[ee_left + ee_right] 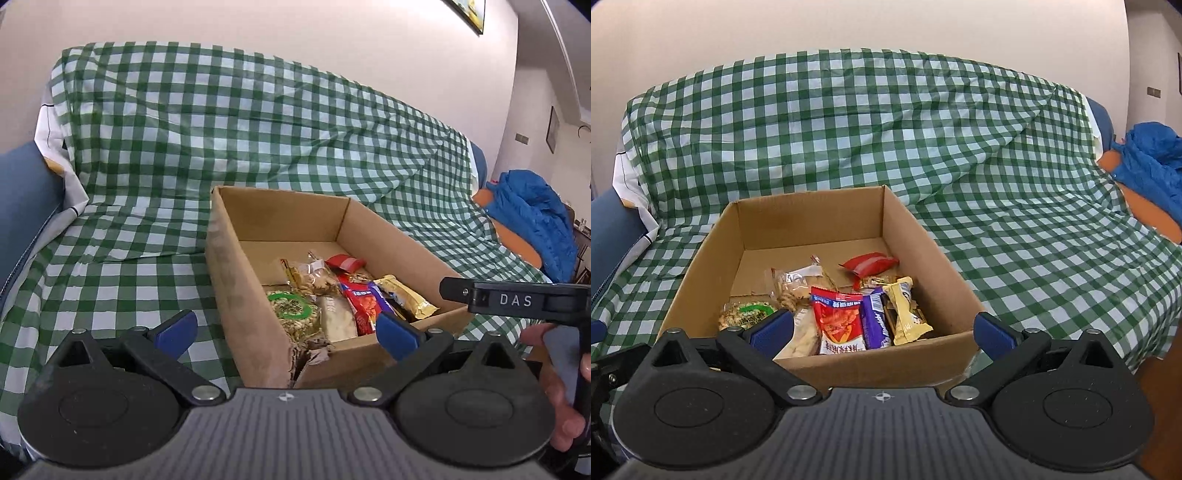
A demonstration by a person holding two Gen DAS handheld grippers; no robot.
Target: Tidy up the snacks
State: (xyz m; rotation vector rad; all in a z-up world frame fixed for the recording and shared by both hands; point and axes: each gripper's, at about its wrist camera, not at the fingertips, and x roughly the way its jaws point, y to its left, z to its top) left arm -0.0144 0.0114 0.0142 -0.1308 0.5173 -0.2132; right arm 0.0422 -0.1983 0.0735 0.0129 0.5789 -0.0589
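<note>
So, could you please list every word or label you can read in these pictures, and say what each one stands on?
"DAS": white letters on the right hand-held gripper, seen from the left wrist view.
Purple snack bar in the cardboard box: white script, too blurred to read.
Red snack packet: printed characters, too blurred.
Green-labelled nut pack: print too small.

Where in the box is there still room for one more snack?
Bare floor shows along the back wall of the cardboard box, behind the red packet and clear bag. The front is crowded, from the green-label bag to the yellow bar.
</note>
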